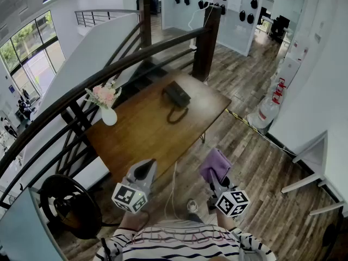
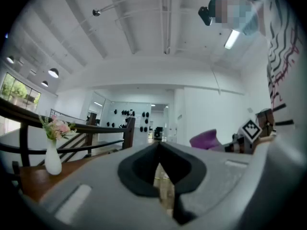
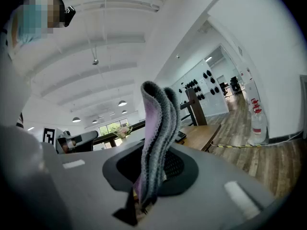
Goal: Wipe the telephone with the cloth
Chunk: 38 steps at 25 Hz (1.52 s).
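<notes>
The black telephone (image 1: 176,95) lies on the far part of the wooden table (image 1: 141,132), its coiled cord (image 1: 176,115) looping toward me. Both grippers are held low, short of the table's near edge and well away from the phone. My right gripper (image 1: 213,179) is shut on a folded purple cloth (image 1: 215,165), which stands up from its jaws (image 3: 156,119). My left gripper (image 1: 145,167) is shut with nothing in it (image 2: 159,147). The phone shows small and far off in the right gripper view (image 3: 181,135).
A white vase of pink flowers (image 1: 109,115) stands at the table's left edge. A dark stair railing (image 1: 109,72) curves behind the table, with a post (image 1: 205,45) at the far corner. White furniture legs (image 1: 304,181) stand on the plank floor to the right.
</notes>
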Motion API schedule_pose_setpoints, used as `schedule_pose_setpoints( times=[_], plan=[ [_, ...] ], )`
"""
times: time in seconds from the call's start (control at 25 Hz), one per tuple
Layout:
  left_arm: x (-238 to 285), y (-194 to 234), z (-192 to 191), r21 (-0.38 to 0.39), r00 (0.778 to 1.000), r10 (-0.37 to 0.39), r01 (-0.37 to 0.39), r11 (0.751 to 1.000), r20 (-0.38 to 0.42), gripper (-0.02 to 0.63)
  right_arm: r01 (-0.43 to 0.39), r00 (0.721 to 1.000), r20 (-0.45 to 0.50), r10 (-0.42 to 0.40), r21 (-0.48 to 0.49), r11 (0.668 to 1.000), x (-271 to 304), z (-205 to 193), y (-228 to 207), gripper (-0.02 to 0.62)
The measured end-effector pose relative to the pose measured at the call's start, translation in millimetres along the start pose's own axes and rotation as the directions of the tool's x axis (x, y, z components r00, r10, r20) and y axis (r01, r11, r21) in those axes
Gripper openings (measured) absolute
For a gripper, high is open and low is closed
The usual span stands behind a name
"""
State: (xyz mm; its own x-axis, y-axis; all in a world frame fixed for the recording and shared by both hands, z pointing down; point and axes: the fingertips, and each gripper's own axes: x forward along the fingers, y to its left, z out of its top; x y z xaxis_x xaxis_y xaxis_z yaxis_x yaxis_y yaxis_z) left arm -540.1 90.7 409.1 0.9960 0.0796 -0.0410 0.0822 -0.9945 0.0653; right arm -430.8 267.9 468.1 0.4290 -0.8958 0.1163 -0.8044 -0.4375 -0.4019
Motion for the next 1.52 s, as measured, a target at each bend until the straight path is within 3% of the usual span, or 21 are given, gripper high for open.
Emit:
schedule_pose_setpoints(
  times=[0.24,0.92,1.16,1.52],
  plan=[
    [32,3,-9,-0.008,1.000,0.002,-0.003,1.000,-0.027,0.002,-0.046,0.999,-0.017,0.047,0.057,0.997,17,7,-27,0.052],
    [191,-9,-27,-0.004,0.995,0.090,-0.090,0.996,-0.043,0.002,-0.145,0.986,-0.070,0.148,0.048,0.988,66,70,-170,0.052],
    [229,-19,-33,-0.014,0.995,0.074,-0.075,0.997,-0.064,0.002,-0.166,0.983,-0.071,0.170,0.057,0.984,81,87,-198,0.052],
    [271,25,-48,-0.033,0.993,0.095,-0.097,0.995,-0.071,0.002,-0.174,0.978,-0.106,0.181,0.071,0.982,132,90,-226,0.052]
  ],
)
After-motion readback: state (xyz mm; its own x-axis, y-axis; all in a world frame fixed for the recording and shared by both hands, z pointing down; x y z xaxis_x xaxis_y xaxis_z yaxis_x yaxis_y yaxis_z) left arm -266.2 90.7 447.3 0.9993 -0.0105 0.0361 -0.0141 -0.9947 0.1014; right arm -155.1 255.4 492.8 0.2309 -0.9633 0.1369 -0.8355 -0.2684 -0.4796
